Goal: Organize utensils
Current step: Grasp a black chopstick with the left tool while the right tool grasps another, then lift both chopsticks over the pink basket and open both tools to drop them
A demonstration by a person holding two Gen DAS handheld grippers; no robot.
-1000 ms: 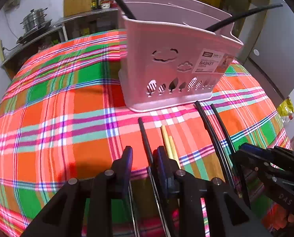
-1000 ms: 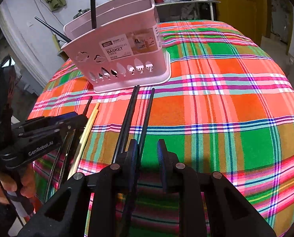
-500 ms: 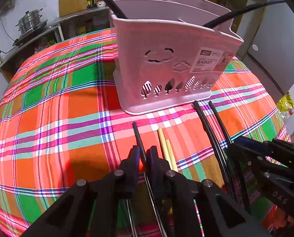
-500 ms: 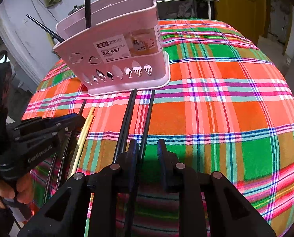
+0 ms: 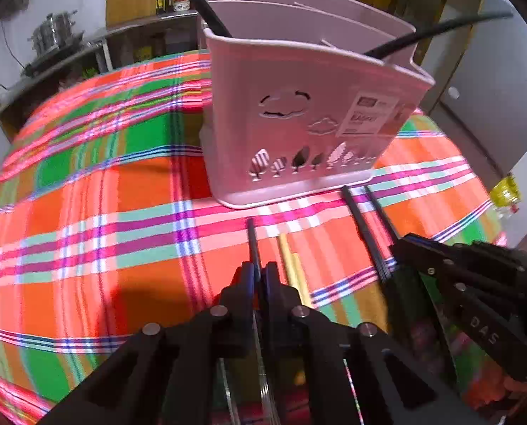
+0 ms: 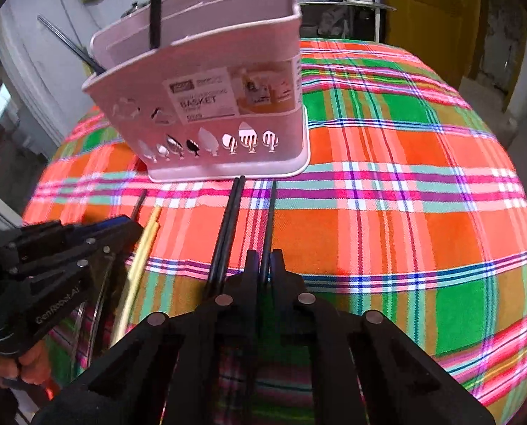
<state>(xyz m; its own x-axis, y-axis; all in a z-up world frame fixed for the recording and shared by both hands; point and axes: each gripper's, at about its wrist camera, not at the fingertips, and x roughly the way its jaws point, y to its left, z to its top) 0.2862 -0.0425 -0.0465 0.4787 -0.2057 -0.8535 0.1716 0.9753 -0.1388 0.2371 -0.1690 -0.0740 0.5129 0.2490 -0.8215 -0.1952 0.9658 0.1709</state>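
With the left tool pinched on a black utensil and the right tool on a chopstick, either thin stick could pivot and miss the basket at 12 o'clock.

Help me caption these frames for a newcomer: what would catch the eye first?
The loud orange, green and pink plaid tablecloth fills both views. On it stands a pink utensil basket with black utensils sticking out. In front of it, the left gripper and right gripper each pinch a black chopstick; pale wooden chopsticks lie between.
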